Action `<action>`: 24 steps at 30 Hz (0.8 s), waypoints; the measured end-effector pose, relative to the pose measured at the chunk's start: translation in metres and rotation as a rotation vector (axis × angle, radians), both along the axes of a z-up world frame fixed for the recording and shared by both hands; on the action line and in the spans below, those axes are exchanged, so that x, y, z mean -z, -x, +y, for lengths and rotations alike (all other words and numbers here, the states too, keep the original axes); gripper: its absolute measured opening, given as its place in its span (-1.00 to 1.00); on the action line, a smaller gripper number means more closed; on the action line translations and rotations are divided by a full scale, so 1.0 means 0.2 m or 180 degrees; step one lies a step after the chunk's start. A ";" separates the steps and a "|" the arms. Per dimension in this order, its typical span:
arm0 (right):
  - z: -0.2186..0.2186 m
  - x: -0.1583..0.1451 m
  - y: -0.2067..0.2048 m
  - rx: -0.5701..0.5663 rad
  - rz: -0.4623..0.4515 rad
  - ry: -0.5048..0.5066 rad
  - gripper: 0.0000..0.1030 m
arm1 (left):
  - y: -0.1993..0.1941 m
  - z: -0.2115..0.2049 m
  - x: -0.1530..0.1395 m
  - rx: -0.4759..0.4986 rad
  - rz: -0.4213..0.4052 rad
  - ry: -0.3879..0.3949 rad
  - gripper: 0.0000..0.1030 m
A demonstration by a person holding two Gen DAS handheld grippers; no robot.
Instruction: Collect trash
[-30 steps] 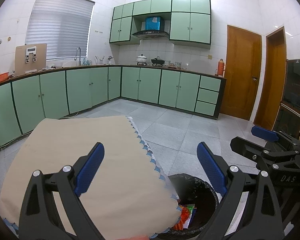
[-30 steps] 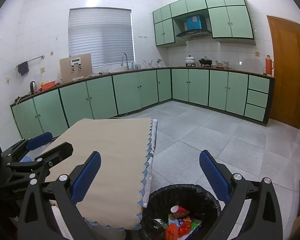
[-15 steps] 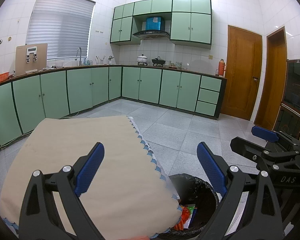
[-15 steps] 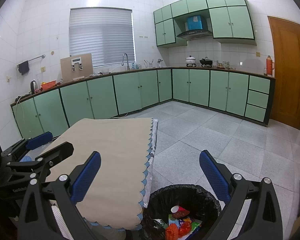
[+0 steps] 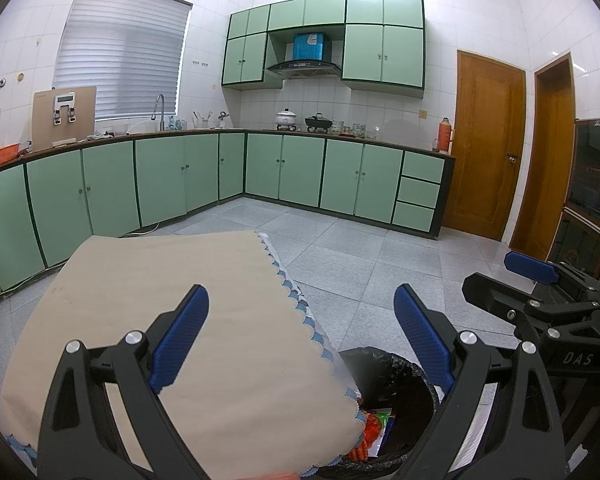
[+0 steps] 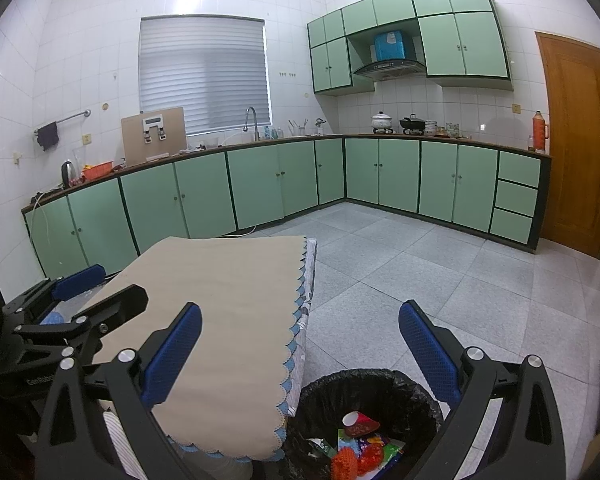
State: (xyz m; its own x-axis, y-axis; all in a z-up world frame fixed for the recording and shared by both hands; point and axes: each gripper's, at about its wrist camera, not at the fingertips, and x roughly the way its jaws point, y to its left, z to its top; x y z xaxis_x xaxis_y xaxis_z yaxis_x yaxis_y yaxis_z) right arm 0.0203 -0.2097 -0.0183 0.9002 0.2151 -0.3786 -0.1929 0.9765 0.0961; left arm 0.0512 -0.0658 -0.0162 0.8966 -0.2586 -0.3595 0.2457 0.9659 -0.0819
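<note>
Hovering wide apart and holding nothing: left gripper (image 5: 301, 334) with blue pads, above the edge of the worktop (image 5: 172, 280) under a beige cloth with a blue wavy trim. Same for the right gripper (image 6: 300, 350), spread wide and holding nothing, up over the round bin with a black bag liner (image 6: 364, 390). Stood on the grey tiled floor (image 6: 440, 280), just beside the worktop. Lay inside the bin: trash (image 6: 358, 440), a small white paper cup, bright wrappers and orange bits. Ran along the far walls: green kitchen cabinets (image 6: 280, 184).
</note>
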 end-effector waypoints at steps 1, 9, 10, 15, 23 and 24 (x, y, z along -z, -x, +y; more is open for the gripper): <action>0.00 0.00 0.00 0.0000 0.0001 0.0000 0.88 | 0.00 0.00 0.00 0.0000 0.0002 0.0000 0.76; 0.00 0.00 0.00 0.0004 0.0004 -0.0001 0.88 | 0.00 0.00 0.00 0.0001 -0.0001 -0.0001 0.76; 0.00 0.00 0.00 0.0001 0.0005 -0.0002 0.88 | 0.00 0.01 0.00 0.0000 -0.0002 0.0000 0.76; 0.01 0.00 0.00 -0.0011 0.0005 0.0005 0.88 | 0.00 0.01 0.00 -0.0001 0.0004 0.0003 0.76; 0.01 0.00 0.00 -0.0014 0.0005 0.0010 0.88 | 0.00 0.01 0.00 -0.0010 0.0004 0.0006 0.76; 0.01 0.00 0.01 -0.0014 0.0004 0.0009 0.88 | 0.00 0.01 0.00 -0.0010 0.0005 0.0005 0.76</action>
State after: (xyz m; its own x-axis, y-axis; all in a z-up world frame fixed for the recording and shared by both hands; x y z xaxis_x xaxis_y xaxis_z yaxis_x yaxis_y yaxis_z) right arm 0.0193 -0.2077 -0.0178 0.8988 0.2179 -0.3804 -0.1969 0.9759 0.0936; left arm 0.0512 -0.0631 -0.0161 0.8969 -0.2565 -0.3604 0.2427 0.9665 -0.0838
